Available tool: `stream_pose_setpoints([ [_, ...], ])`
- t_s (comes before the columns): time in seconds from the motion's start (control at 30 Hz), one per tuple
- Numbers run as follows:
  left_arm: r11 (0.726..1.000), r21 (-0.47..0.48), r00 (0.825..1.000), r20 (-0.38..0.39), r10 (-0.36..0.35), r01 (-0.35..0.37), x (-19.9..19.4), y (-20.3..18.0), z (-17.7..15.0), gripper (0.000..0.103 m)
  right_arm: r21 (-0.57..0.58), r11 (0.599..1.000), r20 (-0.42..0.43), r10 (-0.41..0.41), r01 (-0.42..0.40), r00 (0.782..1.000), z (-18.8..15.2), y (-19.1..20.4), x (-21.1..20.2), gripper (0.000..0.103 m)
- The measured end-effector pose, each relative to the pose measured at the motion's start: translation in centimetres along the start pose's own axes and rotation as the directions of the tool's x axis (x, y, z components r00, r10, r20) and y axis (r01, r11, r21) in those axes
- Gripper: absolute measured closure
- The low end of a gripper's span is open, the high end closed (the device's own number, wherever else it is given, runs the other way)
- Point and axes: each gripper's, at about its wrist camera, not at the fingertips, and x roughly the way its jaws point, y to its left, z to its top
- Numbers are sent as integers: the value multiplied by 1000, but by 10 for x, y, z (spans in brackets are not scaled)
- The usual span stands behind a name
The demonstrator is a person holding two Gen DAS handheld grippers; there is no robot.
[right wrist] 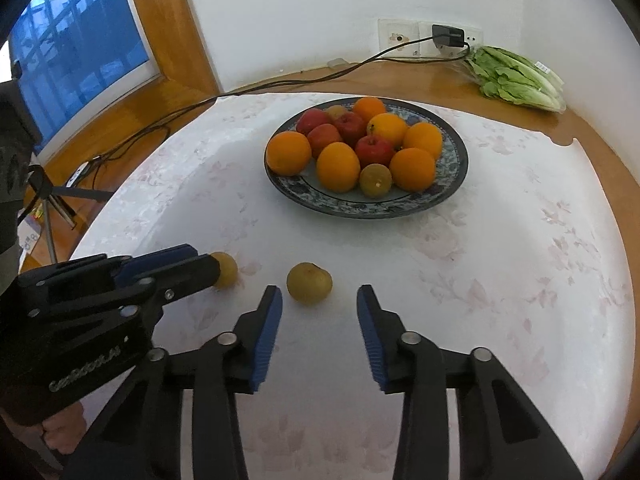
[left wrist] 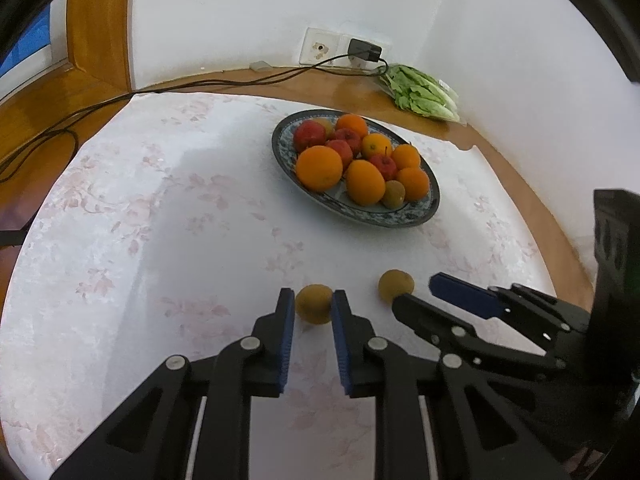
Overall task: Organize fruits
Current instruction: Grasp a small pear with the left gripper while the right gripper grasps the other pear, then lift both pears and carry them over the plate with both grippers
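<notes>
Two small yellow-brown fruits lie on the white flowered cloth [left wrist: 160,208] in front of a blue-patterned plate [left wrist: 400,222] of oranges, red apples and small fruits. My left gripper [left wrist: 313,300] is shut on the left small fruit [left wrist: 314,306], which rests on the cloth. From the right wrist view, that gripper [right wrist: 206,260] hides most of this fruit [right wrist: 226,268]. My right gripper [right wrist: 319,300] stands open, with the other small fruit [right wrist: 309,283] just ahead of its tips, nearer the left finger and untouched. In the left wrist view the right gripper [left wrist: 416,292] reaches this fruit [left wrist: 396,285] from the right.
The plate [right wrist: 360,210] sits mid-cloth, beyond both fruits. A bagged lettuce [right wrist: 516,76] lies at the back right on the wooden tabletop [right wrist: 440,76]. A black cable [right wrist: 240,88] runs from a wall charger [right wrist: 448,36] across the back left. A tripod [right wrist: 52,200] stands left of the table.
</notes>
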Motion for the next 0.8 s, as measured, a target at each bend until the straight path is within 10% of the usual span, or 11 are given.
stream_pose_setpoints([
  [0.8, 998, 64, 999, -30, 24, -22, 12, -15, -10, 77, -1, 1000, 43, 22, -22, 999, -1, -15, -6, 79],
])
